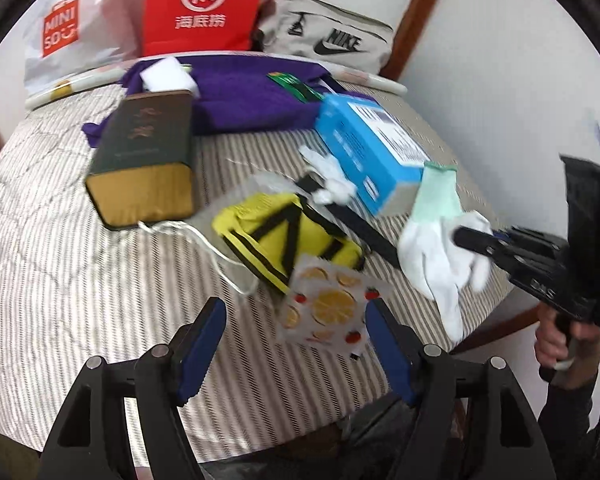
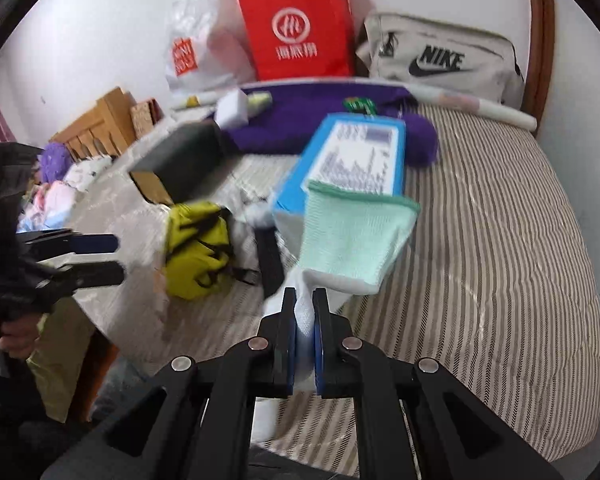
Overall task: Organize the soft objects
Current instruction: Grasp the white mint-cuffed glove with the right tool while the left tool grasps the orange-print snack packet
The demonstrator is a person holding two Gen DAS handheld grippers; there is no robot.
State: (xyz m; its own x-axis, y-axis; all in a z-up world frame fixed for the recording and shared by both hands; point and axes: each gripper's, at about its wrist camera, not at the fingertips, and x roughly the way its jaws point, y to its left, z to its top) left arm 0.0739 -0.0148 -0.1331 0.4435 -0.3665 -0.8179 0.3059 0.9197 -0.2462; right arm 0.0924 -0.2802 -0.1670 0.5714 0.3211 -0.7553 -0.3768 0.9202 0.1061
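One glove in right tongs, bare striped mattress rightward.

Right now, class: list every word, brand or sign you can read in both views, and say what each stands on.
"MINISO": white plastic bag
"Hi", with Chinese characters too blurred to read: red paper bag
"NIKE" with swoosh: grey pouch
Gold lettering, unreadable: dark box
Printed label, too blurred: blue box
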